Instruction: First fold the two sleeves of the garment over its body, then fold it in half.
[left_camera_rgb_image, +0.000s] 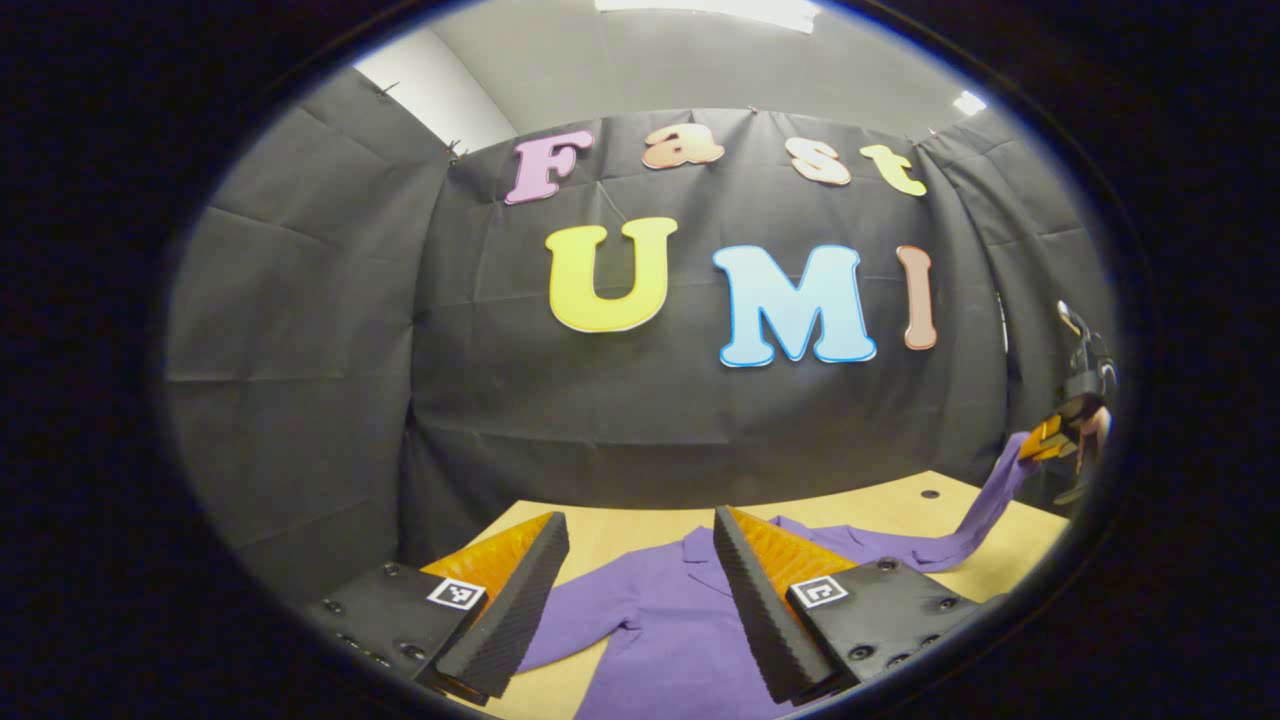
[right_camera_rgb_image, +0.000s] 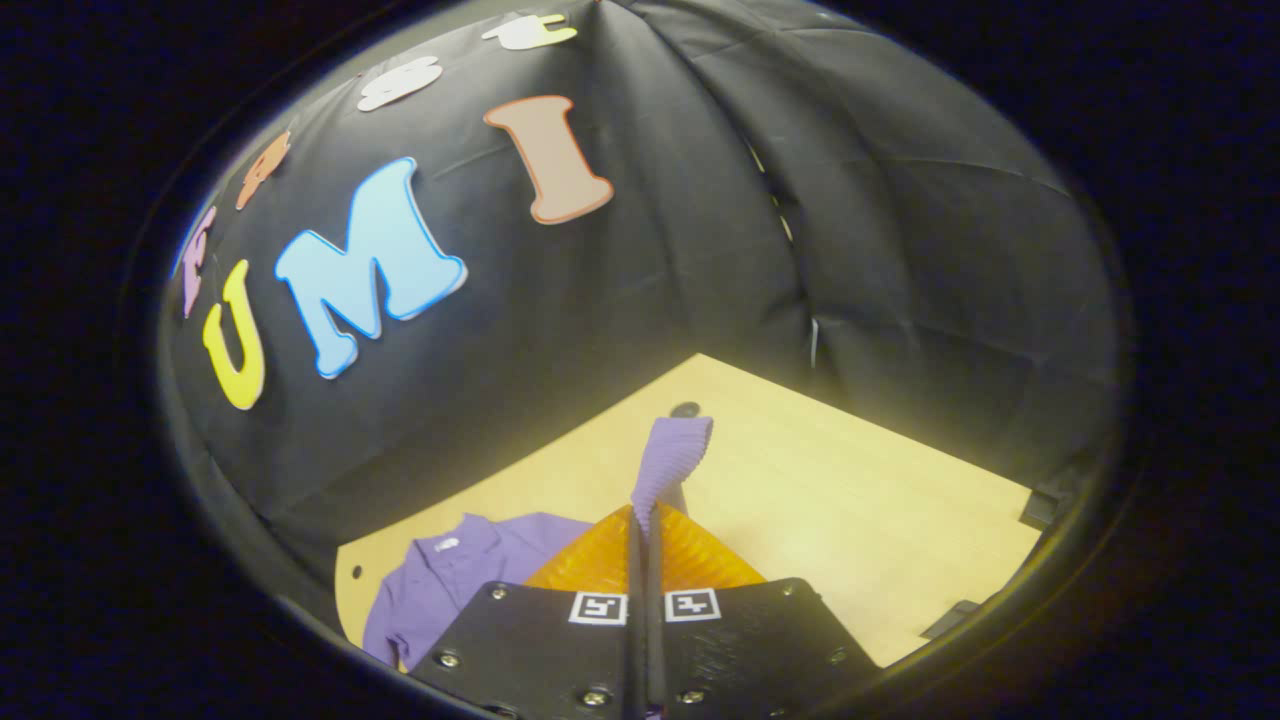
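The right gripper (right_camera_rgb_image: 640, 530) has its two fingers pressed together on the sleeve (right_camera_rgb_image: 668, 462), and lifts it off the table (right_camera_rgb_image: 850, 500). The left gripper (left_camera_rgb_image: 640, 590) is wide open and holds nothing, above the shirt (left_camera_rgb_image: 660, 620). The shirt lies flat on the table. The sleeve should go slowly over the body and be let go flat. The cuff looks pinched near its end, though that is hard to tell.
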